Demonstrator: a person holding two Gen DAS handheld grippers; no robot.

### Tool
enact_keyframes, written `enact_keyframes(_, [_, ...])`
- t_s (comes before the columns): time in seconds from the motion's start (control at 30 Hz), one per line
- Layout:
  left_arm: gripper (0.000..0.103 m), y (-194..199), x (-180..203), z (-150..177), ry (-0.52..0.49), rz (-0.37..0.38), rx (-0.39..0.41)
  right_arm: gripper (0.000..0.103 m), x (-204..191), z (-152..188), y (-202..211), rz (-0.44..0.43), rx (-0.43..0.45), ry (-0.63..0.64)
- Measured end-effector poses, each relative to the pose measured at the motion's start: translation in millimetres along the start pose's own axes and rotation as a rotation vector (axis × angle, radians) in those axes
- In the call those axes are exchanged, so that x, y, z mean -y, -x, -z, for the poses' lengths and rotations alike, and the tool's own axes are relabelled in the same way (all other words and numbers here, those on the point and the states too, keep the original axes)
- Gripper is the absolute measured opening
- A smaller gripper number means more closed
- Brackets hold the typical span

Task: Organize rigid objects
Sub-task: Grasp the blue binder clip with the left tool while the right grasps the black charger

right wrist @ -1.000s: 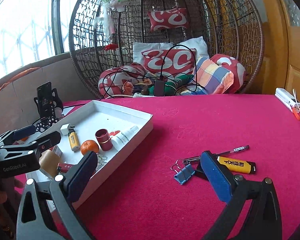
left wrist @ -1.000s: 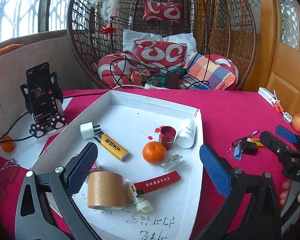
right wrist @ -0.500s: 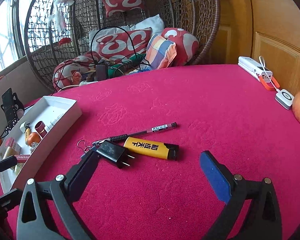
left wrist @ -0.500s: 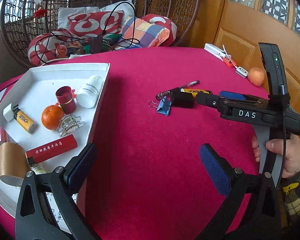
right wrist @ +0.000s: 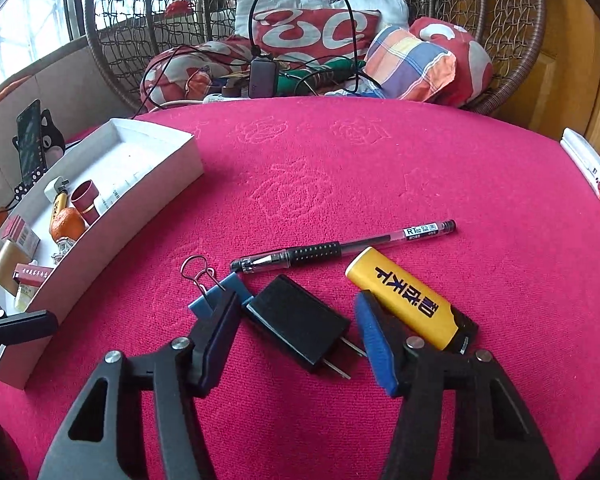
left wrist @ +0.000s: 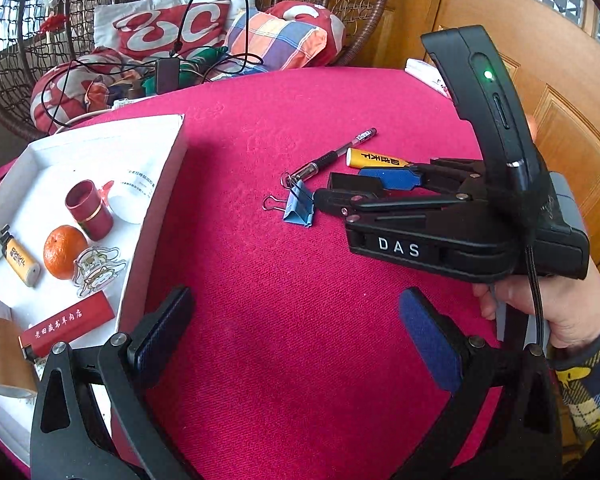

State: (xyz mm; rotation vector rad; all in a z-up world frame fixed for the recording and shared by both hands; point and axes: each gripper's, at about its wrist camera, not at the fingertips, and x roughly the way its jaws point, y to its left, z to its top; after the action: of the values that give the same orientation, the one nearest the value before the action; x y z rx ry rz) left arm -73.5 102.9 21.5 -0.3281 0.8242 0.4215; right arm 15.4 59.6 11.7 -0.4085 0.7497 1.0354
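Behind right tongs (right wrist: 296, 332), closing: blue binder clip (right wrist: 220, 296) half hidden.

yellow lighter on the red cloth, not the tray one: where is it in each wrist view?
Left wrist: yellow lighter right of centre in the upper half, partly behind the right gripper.
Right wrist: yellow lighter lower right, beside the right pad.
Shared landmark: pen, just beyond it in both.

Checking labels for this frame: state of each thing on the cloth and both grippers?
right gripper: jaws closing around the plug, pads not pressing yet
black plug adapter: flat on the cloth, prongs toward camera
yellow lighter: lying flat
pen: lying, uncapped
blue binder clip: handles out
left gripper: open, empty
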Motion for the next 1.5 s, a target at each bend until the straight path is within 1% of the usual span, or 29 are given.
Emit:
enact_keyframes(0.07, [0.102, -7.8, 5.1, -5.3, -0.011, 0.006, -0.010, 0.050, 1.7, 7.6, 7.0, -0.003, 0.004, 0.014])
enact_keyframes(0.1, [0.099, -12.9, 7.6, -7.5, -0.019, 0.011, -0.018, 0.050, 7.3, 11.6, 11.4, 0.001, 0.008, -0.004])
enact_keyframes(0.13, [0.095, -18.8, 9.5, -11.0, -0.019, 0.014, -0.025, 0.050, 15.9, 16.0, 16.7, 0.000, 0.008, -0.035])
enact_keyframes(0.17, [0.084, -24.4, 11.6, -14.0, -0.020, 0.012, -0.034, 0.050, 26.3, 22.1, 23.1, 0.009, 0.014, -0.069])
enact_keyframes(0.2, [0.076, -30.4, 13.3, -18.3, -0.023, 0.007, -0.041, 0.050, 37.1, 28.1, 28.9, 0.026, 0.020, -0.107])
enact_keyframes(0.27, [0.073, -41.9, 15.0, -26.2, -0.028, -0.019, -0.040, 0.050, 56.3, 37.9, 39.8, 0.020, 0.036, -0.178])
enact_keyframes(0.3, [0.070, -48.6, 14.3, -29.8, -0.026, -0.032, -0.046, 0.050, 63.6, 41.7, 43.3, 0.017, 0.040, -0.208])
enact_keyframes(0.33, [0.068, -55.4, 12.3, -33.5, -0.020, -0.045, -0.053, 0.050, 69.3, 44.3, 45.6, -0.007, 0.049, -0.235])
enact_keyframes(0.37, [0.067, -58.4, 11.4, -37.1, -0.024, -0.060, -0.042, 0.050, 73.8, 45.8, 46.7, -0.027, 0.056, -0.258])
enact_keyframes(0.4, [0.067, -61.9, 11.4, -40.2, -0.031, -0.076, -0.041, 0.050, 76.1, 46.6, 46.9, -0.039, 0.059, -0.271])
enact_keyframes(0.47, [0.067, -68.1, 10.9, -45.9, -0.043, -0.080, -0.037, 0.050, 75.2, 46.5, 46.9, -0.041, 0.060, -0.272])
enact_keyframes(0.5, [0.064, -69.5, 11.2, -47.3, -0.049, -0.077, -0.035, 0.050, 73.6, 46.3, 46.5, -0.037, 0.058, -0.269])
enact_keyframes(0.53, [0.059, -71.0, 11.4, -48.5, -0.054, -0.066, -0.030, 0.050, 73.0, 46.0, 46.5, -0.035, 0.058, -0.266])
enact_keyframes(0.57, [0.045, -69.6, 11.8, -48.2, -0.058, -0.068, -0.023, 0.050, 72.8, 45.9, 46.3, -0.036, 0.058, -0.266])
enact_keyframes(0.63, [0.037, -66.5, 13.7, -46.2, -0.065, -0.060, -0.014, 0.050, 73.4, 45.4, 46.3, -0.047, 0.061, -0.276])
enact_keyframes(0.67, [0.023, -62.6, 15.3, -43.9, -0.067, -0.042, -0.005, 0.050, 74.1, 45.8, 46.6, -0.054, 0.064, -0.283])
enact_keyframes(0.7, [0.021, -59.7, 16.4, -41.2, -0.062, -0.043, -0.002, 0.050, 75.2, 46.5, 46.9, -0.059, 0.065, -0.288])
enact_keyframes(0.77, [0.021, -54.0, 17.6, -35.0, -0.047, -0.018, 0.009, 0.050, 74.0, 46.8, 47.4, -0.055, 0.066, -0.286])
enact_keyframes(0.87, [0.021, -44.9, 18.1, -28.1, -0.026, 0.000, 0.031, 0.050, 73.0, 46.7, 49.1, -0.038, 0.073, -0.285])
enact_keyframes(1.03, [0.020, -23.2, 18.9, -25.5, -0.008, 0.027, 0.077, 0.050, 76.1, 50.6, 60.0, -0.030, 0.127, -0.312])
enact_keyframes(1.13, [0.020, -4.6, 22.1, -25.4, -0.020, 0.017, 0.133, 0.050, 73.6, 55.4, 66.4, -0.068, 0.150, -0.341])
enact_keyframes(1.2, [0.020, 5.5, 23.0, -25.4, -0.024, 0.013, 0.159, 0.050, 68.6, 54.9, 71.2, -0.077, 0.161, -0.338])
enact_keyframes(1.5, [0.020, 37.1, 7.6, -23.9, 0.010, 0.023, 0.229, 0.050, 40.6, 36.3, 104.7, -0.090, 0.243, -0.277])
